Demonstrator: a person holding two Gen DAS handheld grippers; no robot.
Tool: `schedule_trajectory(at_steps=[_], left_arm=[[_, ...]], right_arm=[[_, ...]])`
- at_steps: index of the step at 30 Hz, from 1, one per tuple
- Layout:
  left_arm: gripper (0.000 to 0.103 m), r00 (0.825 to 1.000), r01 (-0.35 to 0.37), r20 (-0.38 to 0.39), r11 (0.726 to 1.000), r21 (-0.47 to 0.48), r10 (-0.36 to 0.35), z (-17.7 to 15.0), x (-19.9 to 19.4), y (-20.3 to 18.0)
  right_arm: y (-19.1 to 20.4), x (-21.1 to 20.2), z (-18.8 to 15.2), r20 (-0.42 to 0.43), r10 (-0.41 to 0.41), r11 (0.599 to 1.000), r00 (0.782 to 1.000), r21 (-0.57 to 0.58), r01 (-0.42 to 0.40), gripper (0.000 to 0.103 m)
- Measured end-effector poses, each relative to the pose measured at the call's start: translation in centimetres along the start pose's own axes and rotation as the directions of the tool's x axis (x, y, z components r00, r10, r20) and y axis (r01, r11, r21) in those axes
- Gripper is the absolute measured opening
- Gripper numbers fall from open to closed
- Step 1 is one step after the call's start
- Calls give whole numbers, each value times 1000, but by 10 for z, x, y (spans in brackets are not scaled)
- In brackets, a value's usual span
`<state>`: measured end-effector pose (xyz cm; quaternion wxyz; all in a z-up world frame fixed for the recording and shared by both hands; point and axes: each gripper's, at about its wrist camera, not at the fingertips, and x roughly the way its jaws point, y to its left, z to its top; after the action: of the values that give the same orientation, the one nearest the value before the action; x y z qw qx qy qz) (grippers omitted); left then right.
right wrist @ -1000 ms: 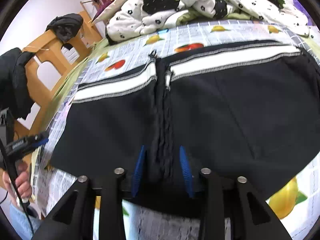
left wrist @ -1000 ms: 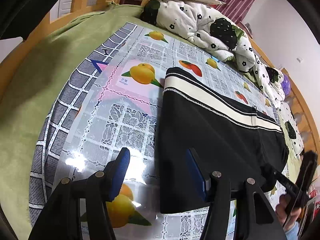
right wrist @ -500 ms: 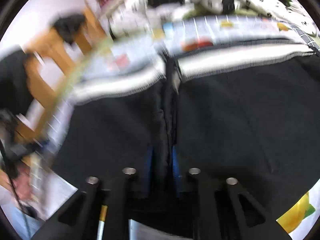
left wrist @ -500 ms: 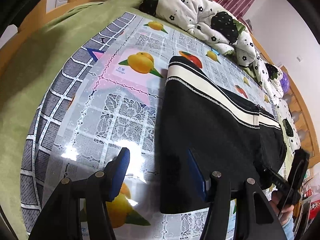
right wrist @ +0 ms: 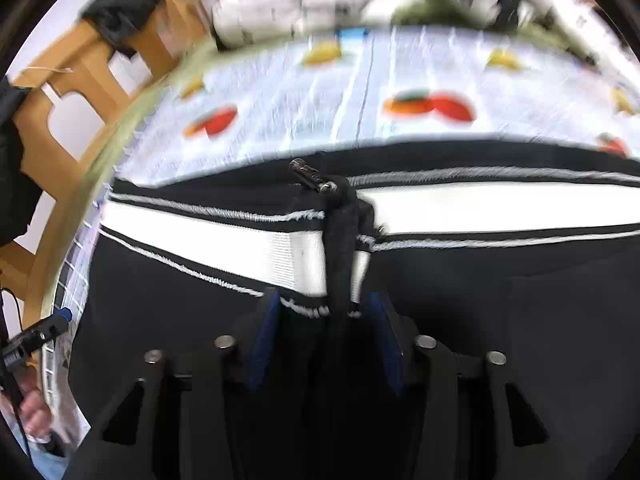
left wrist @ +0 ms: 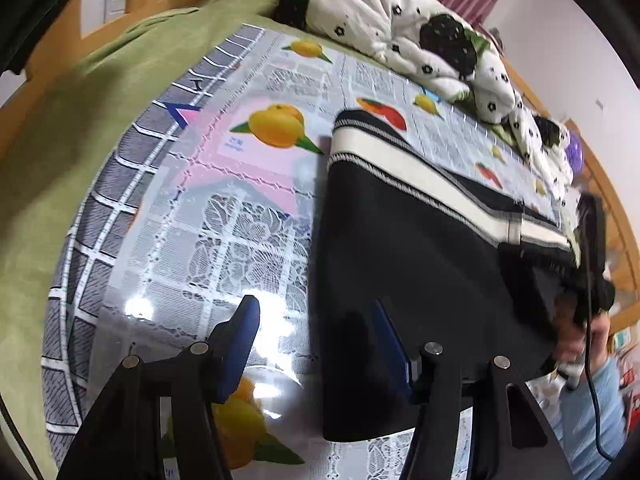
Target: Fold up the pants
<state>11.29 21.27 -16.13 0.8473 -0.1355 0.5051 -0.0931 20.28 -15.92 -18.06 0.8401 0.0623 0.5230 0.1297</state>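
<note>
Nearest, the left claw [left wrist: 316, 344] hangs about half open over the left edge of the pants [left wrist: 420, 264], one blue pad above the glossy fruit-print cloth [left wrist: 224, 216] and the other above the black fabric; neither pad visibly presses on anything. The pants lie flat on that cloth, which covers the bed, with the white-striped waistband [left wrist: 404, 172] on the far side.

On the right, the right claw [right wrist: 324, 344] stands narrow, its jaws having just been closing and then easing a touch wider; a bunched black ridge of the pants [right wrist: 500, 320] runs up between the blue pads at the centre seam, just below the waistband [right wrist: 208, 236]. Whether the pads actually pinch the fabric cannot be told, as the view is blurred. A small metal-tipped drawstring end [right wrist: 308, 172] sticks up at the top of the waistband.

Farther off, in the left view, a hand [left wrist: 576, 336] in a light blue sleeve holds the right tool at the pants' right side. Beyond the cloth a crumpled white quilt [left wrist: 400, 40] with black flowers is piled up, with a green sheet [left wrist: 64, 128] to the left and a wooden bed frame [right wrist: 80, 72] behind.
</note>
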Motion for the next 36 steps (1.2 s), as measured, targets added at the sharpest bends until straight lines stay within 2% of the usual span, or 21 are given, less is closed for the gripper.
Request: schedule_trajectory(at_steps=[1,3,4,6,8,12,14,18,21,24,27,32,36], left_arm=[[56,1000,-2,-15,1000,5,2,0,4,-1],[56,999,17,-40,1000,3,-16,-1,10,-2],[56,998,29,-50,1000,1,-29,-2,13,-3],[56,998,33,-61,999,9,-33,-2,18,-7],[56,998,26,-64,999,27,-25,-4,21,-10],[60,998,46,-48,999,28,-44,-11,19,-10],[60,995,82,-50,996,17,-82,-16,17,-8],[59,978,197,-73,980,-18,-197,-29,14,-1],[59,964,253,-77,967,-38,-255,-36,15,-1],[59,969,237,-57,971,-37,-239,-40,16,-6],[62,974,223,-42,974,-31,-224,-40,18,-12],[65,979,203,-8,979,-11,-203,-44,18,-19],[65,975,224,1,975,-13,-224,-52,11,-18]], right_arm=[[5,-4,3,32,-20,999,999,-50,21,20],[8,-23,0,128,-18,993,992,-111,32,19],[6,-26,0,147,-6,995,989,-96,20,19],[1,-17,-4,124,-22,997,992,-65,30,19],[3,0,-11,77,-86,992,993,-89,93,25],[7,-30,-20,115,-106,989,988,-88,116,33],[4,-48,-30,139,-116,990,984,-70,126,38],[-2,-85,-69,142,-124,987,982,-85,136,38],[-6,-99,-99,146,-142,984,979,-89,156,38],[-11,-105,-130,172,-102,991,980,-73,116,38],[-11,-104,-146,192,-92,993,977,-60,105,38],[-9,-104,-142,198,-111,991,974,-54,124,38],[-23,-100,-142,199,-198,980,960,19,198,38]])
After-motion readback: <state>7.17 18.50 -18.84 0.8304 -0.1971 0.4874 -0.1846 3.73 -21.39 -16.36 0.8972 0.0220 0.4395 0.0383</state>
